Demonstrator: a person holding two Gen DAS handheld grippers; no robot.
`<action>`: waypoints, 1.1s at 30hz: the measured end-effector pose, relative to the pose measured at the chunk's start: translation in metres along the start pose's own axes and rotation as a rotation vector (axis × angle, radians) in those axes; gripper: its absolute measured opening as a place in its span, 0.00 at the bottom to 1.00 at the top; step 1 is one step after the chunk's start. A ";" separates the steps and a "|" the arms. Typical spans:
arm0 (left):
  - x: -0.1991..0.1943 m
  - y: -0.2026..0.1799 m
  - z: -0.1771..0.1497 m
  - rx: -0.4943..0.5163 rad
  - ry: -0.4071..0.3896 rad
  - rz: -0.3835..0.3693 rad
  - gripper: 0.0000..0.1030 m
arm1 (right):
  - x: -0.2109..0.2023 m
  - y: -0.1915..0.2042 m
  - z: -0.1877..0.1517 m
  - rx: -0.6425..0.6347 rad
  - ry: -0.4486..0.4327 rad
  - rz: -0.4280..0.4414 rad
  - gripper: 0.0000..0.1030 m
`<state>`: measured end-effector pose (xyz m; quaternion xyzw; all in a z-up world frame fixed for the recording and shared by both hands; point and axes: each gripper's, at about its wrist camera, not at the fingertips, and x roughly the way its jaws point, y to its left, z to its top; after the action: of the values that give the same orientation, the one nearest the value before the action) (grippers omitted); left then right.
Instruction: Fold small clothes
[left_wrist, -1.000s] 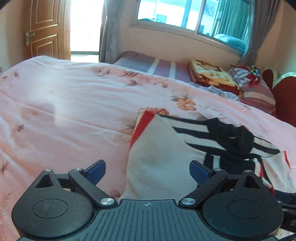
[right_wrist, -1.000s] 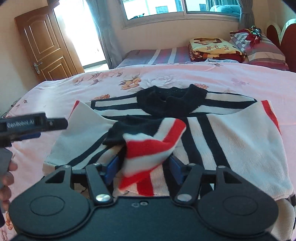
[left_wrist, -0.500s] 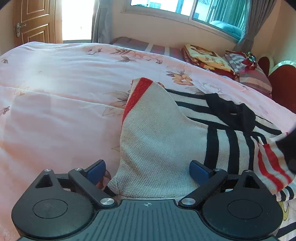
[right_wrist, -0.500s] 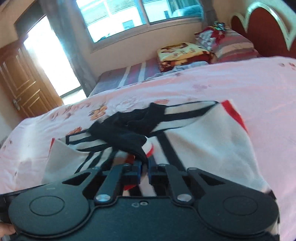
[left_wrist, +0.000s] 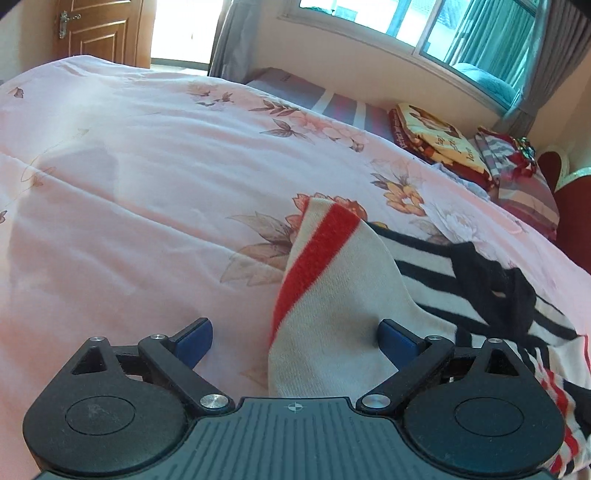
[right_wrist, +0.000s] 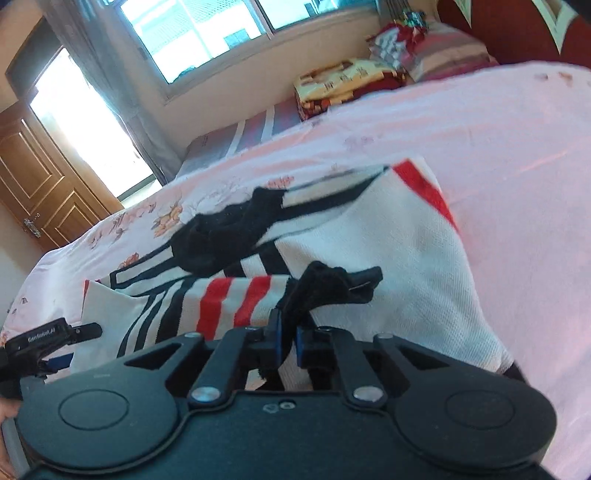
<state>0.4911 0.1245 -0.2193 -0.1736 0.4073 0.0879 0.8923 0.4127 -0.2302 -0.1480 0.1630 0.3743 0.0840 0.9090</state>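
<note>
A small white knit sweater (right_wrist: 399, 266) with black and red stripes and a black collar (right_wrist: 225, 236) lies on the pink floral bedspread (left_wrist: 147, 192). My right gripper (right_wrist: 289, 341) is shut on the sweater's striped sleeve (right_wrist: 236, 306), at its black cuff (right_wrist: 332, 286), holding it across the body. My left gripper (left_wrist: 295, 341) is open, its blue pads either side of the sweater's lower left corner (left_wrist: 332, 314), not closed on it. The left gripper also shows at the left edge of the right wrist view (right_wrist: 48, 341).
Folded blankets (left_wrist: 439, 140) and striped pillows (left_wrist: 524, 181) lie at the bed's far side under the window. A red headboard (left_wrist: 576, 221) stands at the right. A wooden door (right_wrist: 33, 184) is at the far left.
My right gripper closed on the sleeve cuff and pulled the sleeve to the right across the sweater. My left gripper stayed open and shifted around the lower left corner.
</note>
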 end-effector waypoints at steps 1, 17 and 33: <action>0.005 0.000 0.004 -0.003 -0.001 0.005 0.93 | -0.005 0.002 0.003 -0.026 -0.029 -0.015 0.07; -0.014 0.004 0.008 0.009 -0.111 0.079 0.93 | -0.015 -0.017 -0.007 -0.106 -0.052 -0.211 0.25; -0.059 0.012 -0.083 0.103 -0.056 0.034 0.94 | 0.019 0.003 -0.022 -0.298 0.015 -0.142 0.28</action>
<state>0.3916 0.1028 -0.2280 -0.1178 0.3891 0.0870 0.9095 0.4102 -0.2170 -0.1742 -0.0012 0.3749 0.0751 0.9240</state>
